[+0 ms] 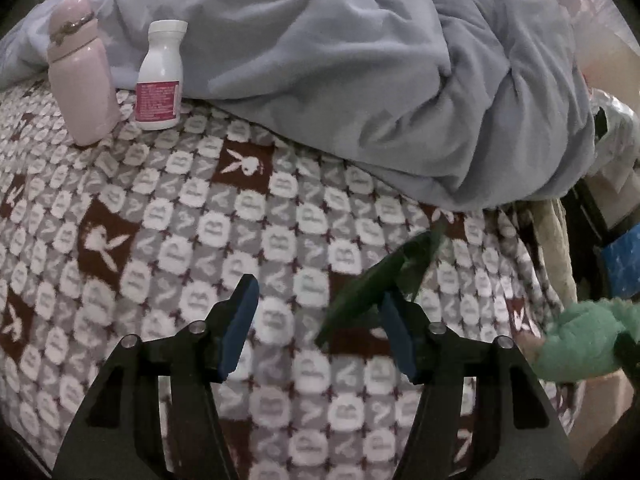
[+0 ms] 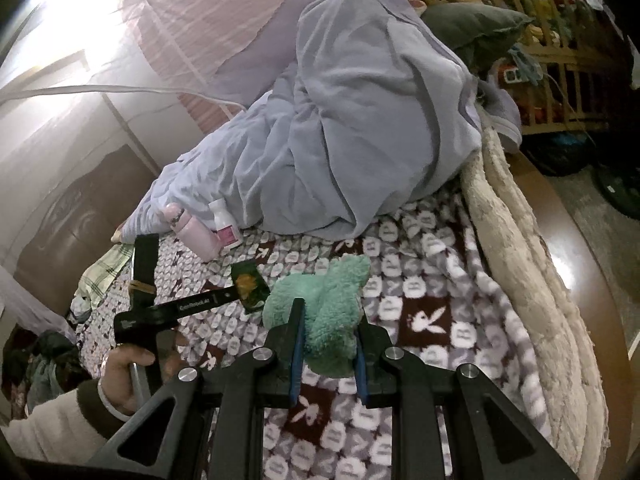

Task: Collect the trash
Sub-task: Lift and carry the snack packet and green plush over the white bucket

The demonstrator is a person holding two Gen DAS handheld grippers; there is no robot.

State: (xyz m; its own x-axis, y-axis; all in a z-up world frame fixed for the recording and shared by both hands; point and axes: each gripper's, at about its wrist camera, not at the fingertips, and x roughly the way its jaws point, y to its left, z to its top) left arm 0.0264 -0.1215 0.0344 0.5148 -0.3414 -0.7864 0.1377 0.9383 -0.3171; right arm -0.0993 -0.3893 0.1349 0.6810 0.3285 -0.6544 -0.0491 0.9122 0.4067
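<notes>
The green wrapper (image 2: 248,286), a flat packet with a yellow picture on it, is just beside the tip of the left tongs (image 1: 316,306), over the patterned blanket (image 1: 192,216) on the bed. From the left wrist it shows as a blurred dark green strip (image 1: 376,280) against the outer side of the right finger, not between the pads. Whether it lies on the blanket or is in the air I cannot tell. The left tongs stand released, nothing between their blue pads (image 1: 240,328).

The right tongs (image 2: 328,344) are clenched on a fuzzy teal cloth (image 2: 324,308), which bulges above the fingers.

Farther back a pink bottle (image 1: 80,76) and a white pill bottle (image 1: 160,80) with a pink label stand side by side, against a rumpled pale blue duvet (image 1: 340,80). A hand (image 2: 128,376) in a light sleeve grips the left tongs' handle.
</notes>
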